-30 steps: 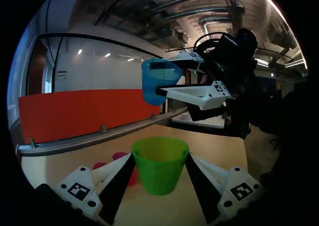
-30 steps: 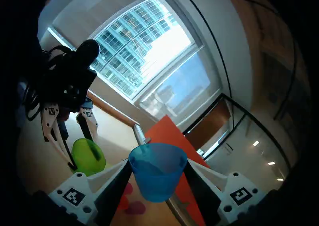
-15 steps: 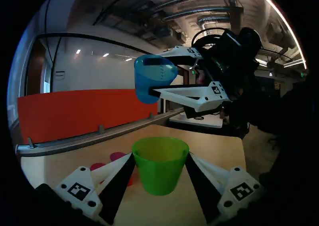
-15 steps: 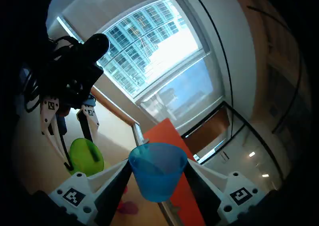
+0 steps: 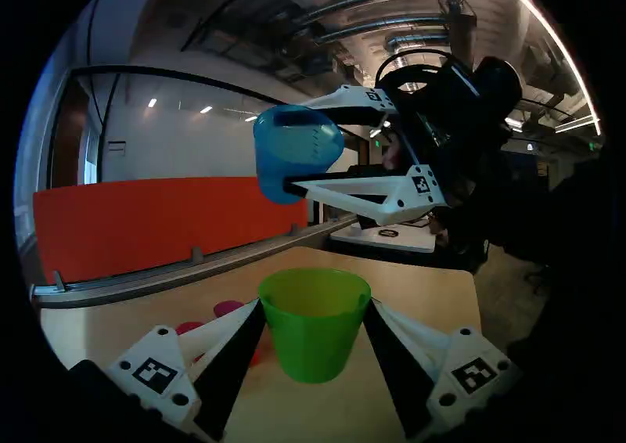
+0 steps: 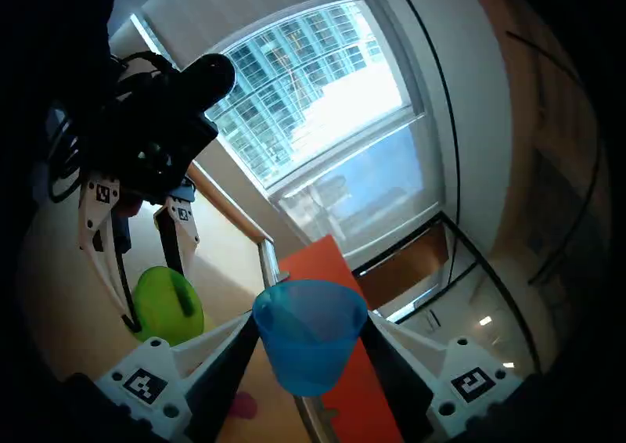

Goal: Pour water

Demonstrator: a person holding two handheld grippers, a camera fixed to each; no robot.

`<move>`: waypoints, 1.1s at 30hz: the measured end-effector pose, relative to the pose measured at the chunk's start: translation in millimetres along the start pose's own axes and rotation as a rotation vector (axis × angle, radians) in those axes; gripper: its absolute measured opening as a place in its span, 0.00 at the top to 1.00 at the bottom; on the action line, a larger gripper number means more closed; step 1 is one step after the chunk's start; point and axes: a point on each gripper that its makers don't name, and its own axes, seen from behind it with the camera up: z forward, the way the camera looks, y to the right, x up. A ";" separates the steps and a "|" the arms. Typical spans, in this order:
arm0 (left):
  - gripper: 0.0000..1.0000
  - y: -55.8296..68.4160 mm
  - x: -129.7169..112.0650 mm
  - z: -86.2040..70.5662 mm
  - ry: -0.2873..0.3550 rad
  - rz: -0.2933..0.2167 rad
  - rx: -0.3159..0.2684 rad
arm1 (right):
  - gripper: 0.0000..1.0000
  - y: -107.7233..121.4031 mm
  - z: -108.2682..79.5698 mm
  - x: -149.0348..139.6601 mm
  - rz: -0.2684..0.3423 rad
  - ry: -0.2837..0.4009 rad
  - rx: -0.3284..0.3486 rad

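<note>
My L gripper (image 5: 314, 311) is clamped on the green cup (image 5: 314, 345), fingers pressing both sides. The cup is upright over the wooden table (image 5: 426, 286). R gripper (image 6: 311, 322) is clamped likewise on the blue cup (image 6: 309, 349). In the left gripper view that cup hangs tilted, higher than the green rim and farther off. Pink discs (image 5: 228, 307) lie on the table. Orange partition (image 5: 156, 216) behind.

The right gripper (image 6: 310, 327) clamps a blue cup (image 6: 308, 347) between both fingers. Ahead to its left, the left gripper (image 6: 160, 315) pinches a green cup (image 6: 163, 296), mouth facing this tool.
</note>
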 end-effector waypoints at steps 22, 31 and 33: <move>0.15 2.2 0.1 -1.4 0.006 -0.001 -0.007 | 0.10 7.2 3.3 0.4 -0.116 -0.010 -0.024; 0.15 3.5 0.2 -1.1 0.002 0.006 -0.009 | 0.10 9.9 1.7 2.4 -0.147 -0.007 -0.030; 0.15 3.7 0.4 -0.8 0.002 0.007 -0.010 | 0.10 10.6 1.7 2.8 -0.156 -0.006 -0.031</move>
